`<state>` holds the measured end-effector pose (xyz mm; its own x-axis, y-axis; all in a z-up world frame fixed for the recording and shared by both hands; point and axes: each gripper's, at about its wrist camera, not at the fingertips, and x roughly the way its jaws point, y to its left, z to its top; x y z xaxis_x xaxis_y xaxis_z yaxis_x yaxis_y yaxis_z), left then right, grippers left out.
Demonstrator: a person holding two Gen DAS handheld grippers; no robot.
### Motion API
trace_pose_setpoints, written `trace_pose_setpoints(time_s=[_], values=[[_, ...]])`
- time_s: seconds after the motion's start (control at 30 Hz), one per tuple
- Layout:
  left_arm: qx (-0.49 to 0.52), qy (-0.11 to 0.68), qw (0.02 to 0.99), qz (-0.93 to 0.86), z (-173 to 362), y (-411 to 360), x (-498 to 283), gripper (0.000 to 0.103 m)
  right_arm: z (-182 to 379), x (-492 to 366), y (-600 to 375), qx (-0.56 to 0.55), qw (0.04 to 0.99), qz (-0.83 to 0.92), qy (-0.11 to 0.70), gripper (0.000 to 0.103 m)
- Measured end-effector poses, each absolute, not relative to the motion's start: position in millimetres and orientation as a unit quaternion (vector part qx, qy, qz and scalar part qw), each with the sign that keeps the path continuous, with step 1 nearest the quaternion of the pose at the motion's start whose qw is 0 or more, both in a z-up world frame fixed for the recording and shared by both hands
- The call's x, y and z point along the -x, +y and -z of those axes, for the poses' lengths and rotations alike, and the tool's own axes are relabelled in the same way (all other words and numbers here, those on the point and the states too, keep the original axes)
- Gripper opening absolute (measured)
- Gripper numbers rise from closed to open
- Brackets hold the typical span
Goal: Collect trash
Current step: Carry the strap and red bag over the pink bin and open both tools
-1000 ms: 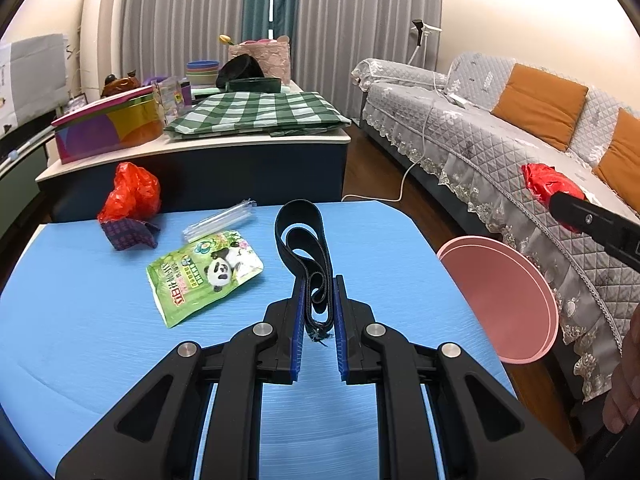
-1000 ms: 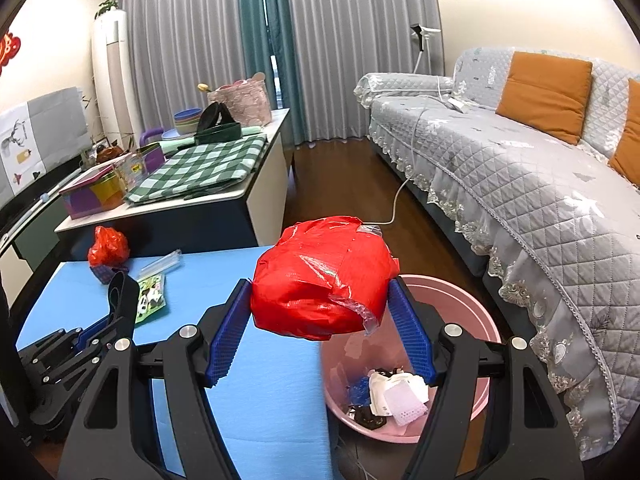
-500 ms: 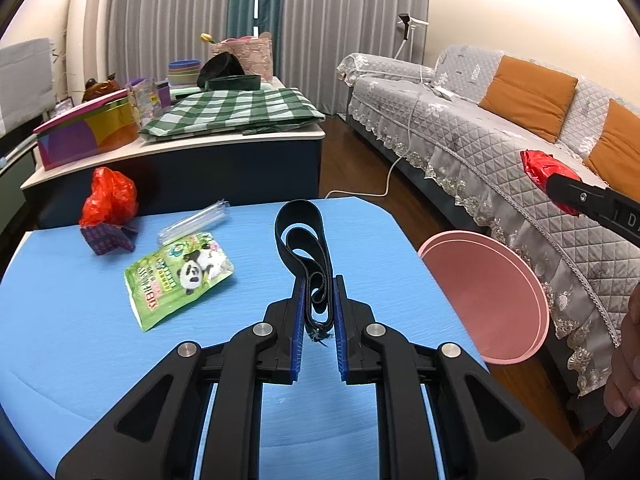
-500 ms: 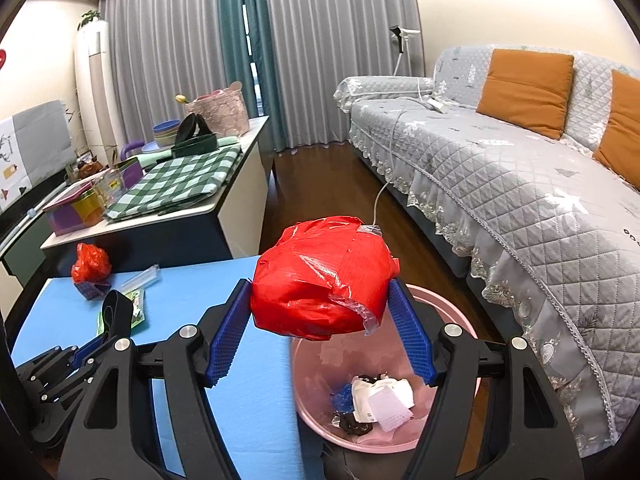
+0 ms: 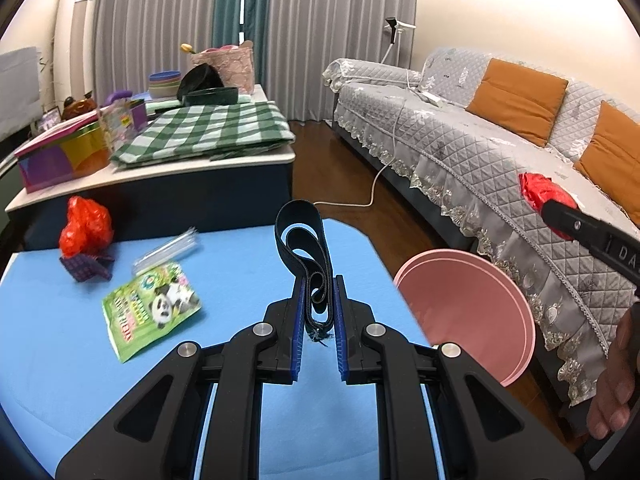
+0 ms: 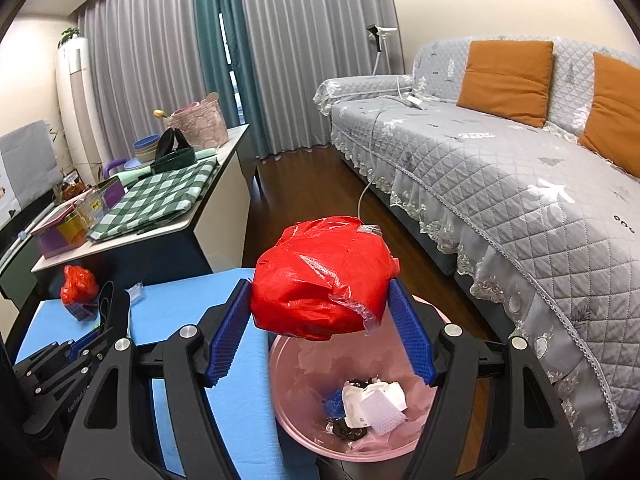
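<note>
Red bag [image 6: 324,276] clamped between right gripper [image 6: 320,336] pads; black strap [image 5: 306,248] pinched in left gripper [image 5: 318,316]

The low table [image 5: 240,248] has a bright blue top with a cut corner at its far right. On it lie a green snack packet with a panda print [image 5: 150,310], a clear bundle of thin plastic sticks [image 5: 168,248] just beyond it, and, near the far left edge, a crumpled red plastic bag [image 5: 85,226] sitting on a dark purple patterned wrapper [image 5: 86,270]. On the wooden floor [image 6: 320,196] beside the table stands a pink basin [image 6: 296,412] holding crumpled white paper and dark scraps.
</note>
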<state>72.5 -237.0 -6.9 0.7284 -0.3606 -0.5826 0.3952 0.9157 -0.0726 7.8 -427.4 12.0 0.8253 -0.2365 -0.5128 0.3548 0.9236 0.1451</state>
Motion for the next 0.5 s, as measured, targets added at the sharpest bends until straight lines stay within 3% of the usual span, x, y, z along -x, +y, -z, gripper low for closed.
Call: trace_pose_setpoints(time_s=[0.5], values=[[-0.038, 0.304, 0.920, 0.243, 0, -281, -78, 0.013, -7, -1, -459, -0.147, 0.938, 0.190, 0.249, 0.069]])
